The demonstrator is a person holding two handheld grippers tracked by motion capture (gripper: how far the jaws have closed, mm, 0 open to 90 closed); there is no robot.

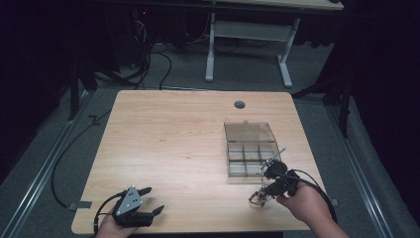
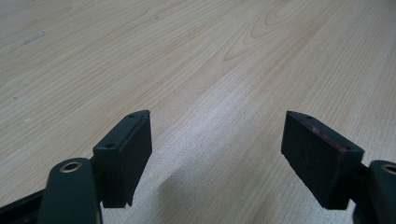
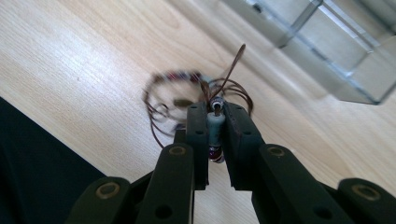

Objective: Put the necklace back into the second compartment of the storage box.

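While left hand-held gripper (image 1: pixel 148 201) rests agape, right hand-held gripper (image 3: pixel 215 116) pinches beaded wire (image 3: pixel 187 93).

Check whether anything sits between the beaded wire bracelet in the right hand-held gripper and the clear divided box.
Nothing visible does. The right hand-held gripper is shut on the bracelet just in front of the box; bare table lies between them. The box's lid is folded back, leaving the compartments open.

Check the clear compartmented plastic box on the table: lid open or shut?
Open. The clear compartmented plastic box has its lid folded back flat on the wooden table, leaving the divided compartments uncovered.
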